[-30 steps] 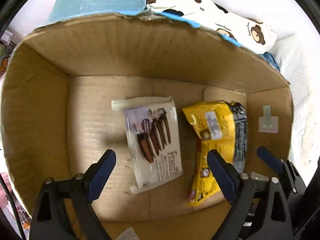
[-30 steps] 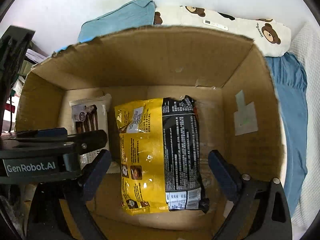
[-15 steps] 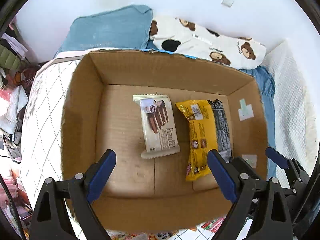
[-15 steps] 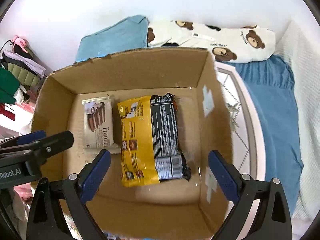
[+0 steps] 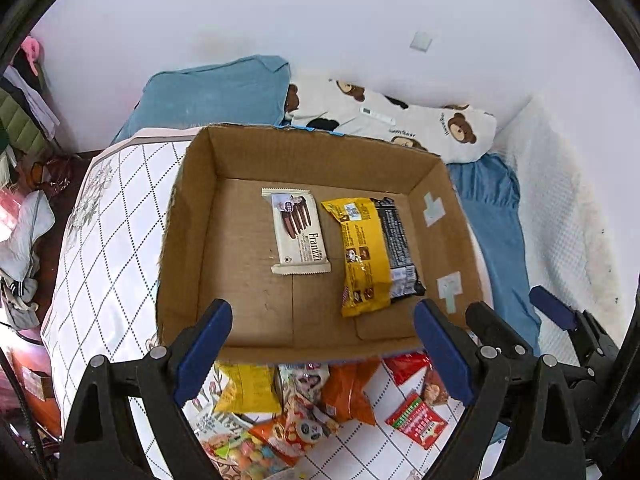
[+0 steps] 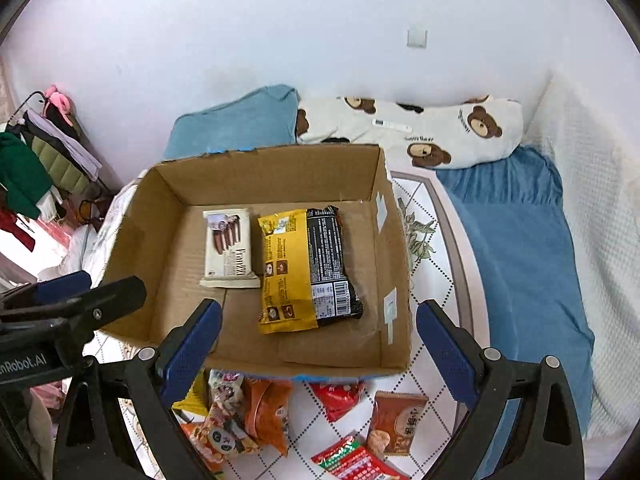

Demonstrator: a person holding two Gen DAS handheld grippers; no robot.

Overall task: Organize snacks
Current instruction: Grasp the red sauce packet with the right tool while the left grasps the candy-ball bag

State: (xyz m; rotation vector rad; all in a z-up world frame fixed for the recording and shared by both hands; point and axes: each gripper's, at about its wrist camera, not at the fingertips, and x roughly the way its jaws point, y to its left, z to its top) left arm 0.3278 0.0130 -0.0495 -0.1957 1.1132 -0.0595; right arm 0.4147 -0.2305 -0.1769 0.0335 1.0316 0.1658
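An open cardboard box [image 5: 188,240] [image 6: 392,280] sits on the bed. Inside lie a white wafer pack [image 5: 298,230] [image 6: 229,248] and, to its right, a yellow and black snack bag [image 5: 370,256] [image 6: 306,270]. My left gripper [image 5: 322,348] is open and empty, above the box's near edge. My right gripper [image 6: 318,346] is open and empty, also above the near edge. Loose snack packs [image 5: 304,412] [image 6: 256,412] lie on the quilt in front of the box, among them red packs [image 6: 356,460] and an orange bag [image 5: 346,394].
A blue pillow [image 5: 212,92] and a bear-print pillow [image 6: 420,132] lie behind the box against the wall. A blue blanket [image 6: 520,248] is to the right. Clothes [image 6: 28,168] hang at the left. The left gripper shows in the right wrist view [image 6: 72,308].
Both grippers have pulled up and back out of the box. The whole box and the loose snacks in front of it have come into view. The two packs in the box have not moved.
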